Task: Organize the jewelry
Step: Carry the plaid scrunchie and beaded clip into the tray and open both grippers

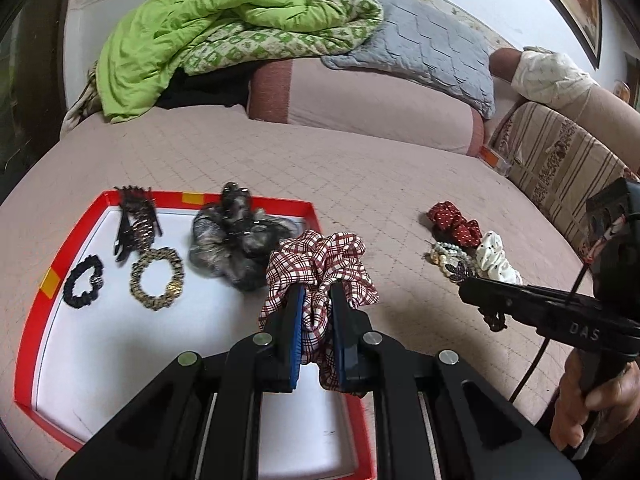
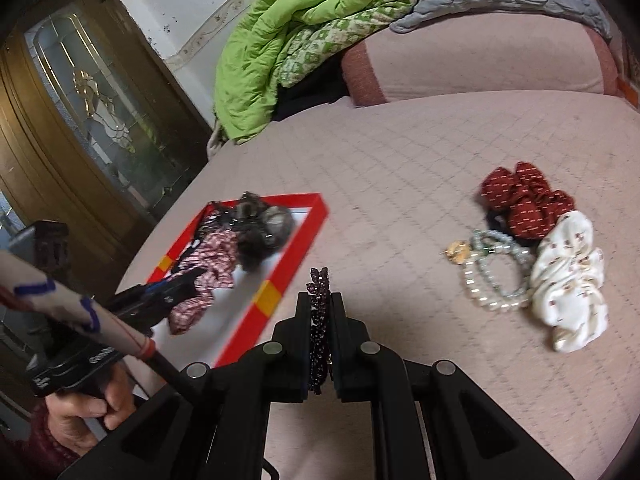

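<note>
Here the plaid scrunchie is clamped between the blue pads of the left hand-held gripper, held above the near right edge of the red-rimmed tray, its red-and-white folds bunching out past the fingertips. The right hand-held gripper is closed on a dark beaded hair clip, which stands edge-on between its jaws over the pink bed cover, just beside the tray's near corner.

Inside the tray, on its white floor, lie a small black scrunchie, a gold-and-black chain-patterned scrunchie, a dark claw clip towards the far rim, and a grey scrunchie with another dark clip on top of it.

To the right of the tray, well apart from it, a small heap stays on the bed: a red dotted scrunchie, a white dotted scrunchie, and pearl bead bracelets touching both, with a gold piece at their left.

At the head of the bed sit a green quilt, a grey quilted pillow and a pink bolster. A hand grips the left tool's handle.
</note>
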